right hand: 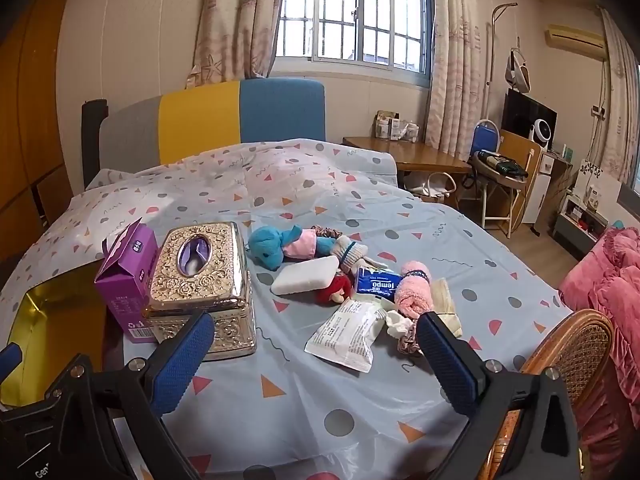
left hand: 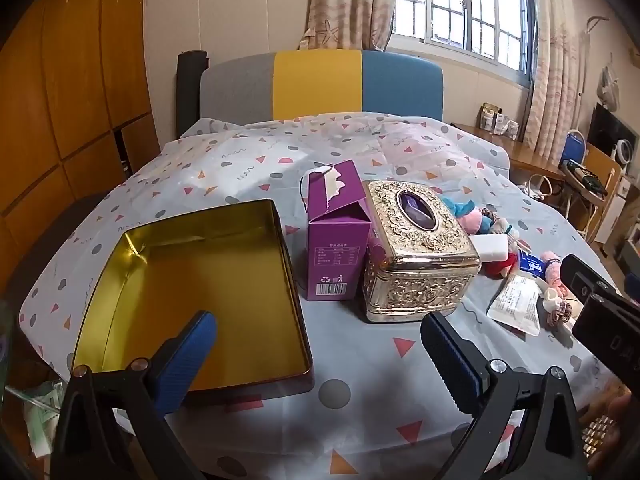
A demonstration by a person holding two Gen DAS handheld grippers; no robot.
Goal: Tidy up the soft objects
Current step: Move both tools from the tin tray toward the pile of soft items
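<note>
Both jaws stand apart, empty: left gripper (left hand: 316, 354) near the tin (left hand: 192, 296), right gripper (right hand: 314, 358) facing the soft pile. Your pink towel roll (right hand: 412, 290), right of centre, is light and squashy; pinch its middle.

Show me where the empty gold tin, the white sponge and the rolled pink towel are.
gold tin (left hand: 208, 280): left wrist view, on its bare inner floor.
white sponge (right hand: 306, 275): right wrist view, middle of its top face.
rolled pink towel (right hand: 412, 290): right wrist view, middle of the roll.
</note>
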